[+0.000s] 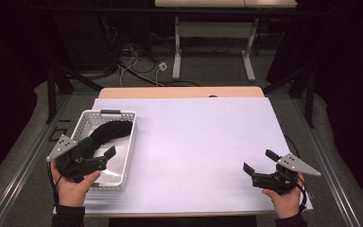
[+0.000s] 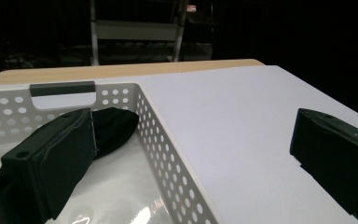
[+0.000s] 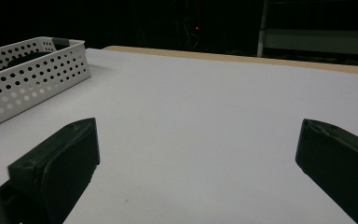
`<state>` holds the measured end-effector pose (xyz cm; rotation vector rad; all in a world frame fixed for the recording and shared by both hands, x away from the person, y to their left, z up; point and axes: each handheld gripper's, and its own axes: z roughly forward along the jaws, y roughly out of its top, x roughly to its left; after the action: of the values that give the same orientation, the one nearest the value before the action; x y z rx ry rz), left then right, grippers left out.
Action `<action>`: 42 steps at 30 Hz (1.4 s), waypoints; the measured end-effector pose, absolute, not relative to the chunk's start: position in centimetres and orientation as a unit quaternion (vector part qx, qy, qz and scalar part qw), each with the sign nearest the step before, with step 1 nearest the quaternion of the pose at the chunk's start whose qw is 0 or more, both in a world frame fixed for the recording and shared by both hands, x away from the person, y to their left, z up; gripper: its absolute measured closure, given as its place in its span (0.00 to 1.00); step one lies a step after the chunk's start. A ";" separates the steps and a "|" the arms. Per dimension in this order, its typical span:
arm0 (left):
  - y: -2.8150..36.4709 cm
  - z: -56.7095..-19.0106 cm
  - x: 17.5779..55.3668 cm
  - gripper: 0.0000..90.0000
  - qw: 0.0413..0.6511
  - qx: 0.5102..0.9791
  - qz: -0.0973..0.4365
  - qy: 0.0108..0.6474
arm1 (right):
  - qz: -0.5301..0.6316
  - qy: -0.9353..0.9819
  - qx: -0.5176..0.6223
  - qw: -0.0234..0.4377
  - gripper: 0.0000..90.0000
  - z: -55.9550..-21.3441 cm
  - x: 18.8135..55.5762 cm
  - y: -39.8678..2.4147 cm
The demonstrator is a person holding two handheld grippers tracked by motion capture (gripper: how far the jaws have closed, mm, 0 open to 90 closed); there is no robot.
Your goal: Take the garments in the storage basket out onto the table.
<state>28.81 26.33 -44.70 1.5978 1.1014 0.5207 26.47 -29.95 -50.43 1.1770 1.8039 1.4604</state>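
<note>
Inside white basket (image 1: 128, 142), black cloth (image 1: 111, 130) long axis runs near-left to far-right; both grippers' jaws open, empty.

Your white perforated basket (image 1: 125, 156) is sitting at the table's left side, dark handle at its far end | your black cloth (image 1: 108, 130) is lying bunched inside it, filling the far half | glossy near floor is showing bare.
</note>
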 end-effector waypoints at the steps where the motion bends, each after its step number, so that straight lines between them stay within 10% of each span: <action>1: 26.5 -44.6 29.1 0.00 0.535 0.673 0.213 0.464 | 0.541 0.668 0.435 0.267 0.00 -50.4 26.5 -30.0; 42: 28.8 -46.4 39.5 0.06 0.306 0.715 0.219 0.589 | 0.532 0.677 0.439 0.256 0.00 -51.0 27.0 -29.9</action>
<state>39.51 28.84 -46.43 1.8928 1.5583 0.5791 27.05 -29.91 -50.96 1.1927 1.8377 1.4438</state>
